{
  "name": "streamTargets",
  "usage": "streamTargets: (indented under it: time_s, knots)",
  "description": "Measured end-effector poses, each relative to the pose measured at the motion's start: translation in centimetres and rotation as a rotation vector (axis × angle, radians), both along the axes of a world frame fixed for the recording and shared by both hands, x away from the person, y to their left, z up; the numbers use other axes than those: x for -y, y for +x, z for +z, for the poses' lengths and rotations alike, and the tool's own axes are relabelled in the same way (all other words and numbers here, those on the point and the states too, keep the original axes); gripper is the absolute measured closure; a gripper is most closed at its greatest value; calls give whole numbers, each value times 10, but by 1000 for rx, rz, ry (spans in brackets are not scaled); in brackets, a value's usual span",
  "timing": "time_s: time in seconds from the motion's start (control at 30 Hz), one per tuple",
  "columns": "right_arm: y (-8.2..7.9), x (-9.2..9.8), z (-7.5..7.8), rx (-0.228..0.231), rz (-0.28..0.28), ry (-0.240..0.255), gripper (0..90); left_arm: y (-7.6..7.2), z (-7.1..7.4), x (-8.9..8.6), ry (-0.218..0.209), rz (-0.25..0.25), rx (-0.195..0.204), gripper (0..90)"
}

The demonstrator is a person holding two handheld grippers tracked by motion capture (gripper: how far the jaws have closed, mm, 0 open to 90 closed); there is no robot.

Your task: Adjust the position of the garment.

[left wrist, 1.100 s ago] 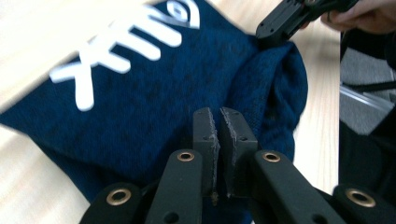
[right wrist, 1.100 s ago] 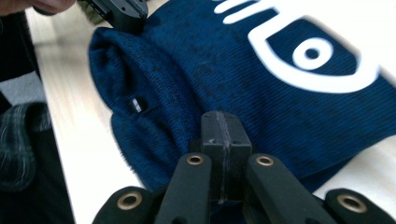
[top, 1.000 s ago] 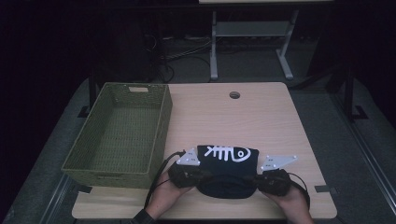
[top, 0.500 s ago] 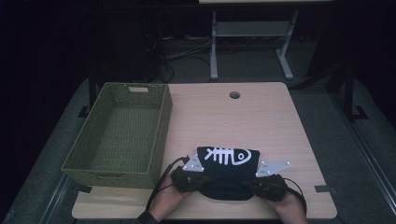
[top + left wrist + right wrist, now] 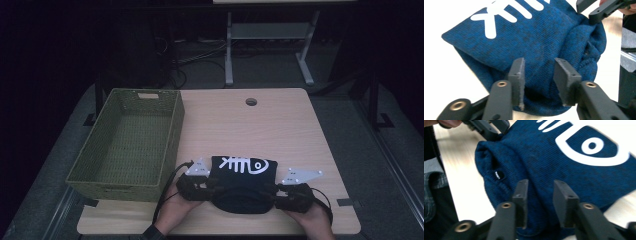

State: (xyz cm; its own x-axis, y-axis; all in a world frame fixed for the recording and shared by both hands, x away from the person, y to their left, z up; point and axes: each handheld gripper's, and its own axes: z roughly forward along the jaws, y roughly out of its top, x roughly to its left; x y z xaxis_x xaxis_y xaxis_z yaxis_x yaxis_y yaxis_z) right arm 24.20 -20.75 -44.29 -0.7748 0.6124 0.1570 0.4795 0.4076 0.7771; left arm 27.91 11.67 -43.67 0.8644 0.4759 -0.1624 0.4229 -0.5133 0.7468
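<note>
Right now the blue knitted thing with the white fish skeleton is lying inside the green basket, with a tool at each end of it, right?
Not quite. The blue knitted thing lies on the wooden table, to the right of the green basket, not inside it; the high view shows this. The left tool and right tool are indeed at its two ends.

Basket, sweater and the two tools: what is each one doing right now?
Basket: empty, upright on the table's left side.
Sweater: folded, flat on the table, fish-bone print facing up.
Left tool: jaws apart around the sweater's edge.
Right tool: jaws apart around the sweater's other edge.
</note>
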Motion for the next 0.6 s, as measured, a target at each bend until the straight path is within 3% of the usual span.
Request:
streamTargets:
  time_s: [0.33,0.53,0.6]
  knots:
    - [1,27,3,43,-124,3,374,8,4,-10,-23,76,4,366]
    - [-1,47,-4,62,-229,-33,196,10,2,-8,-19,104,5,269]
    - [0,56,-10,45,-267,-55,139,12,2,-7,-27,124,-1,244]
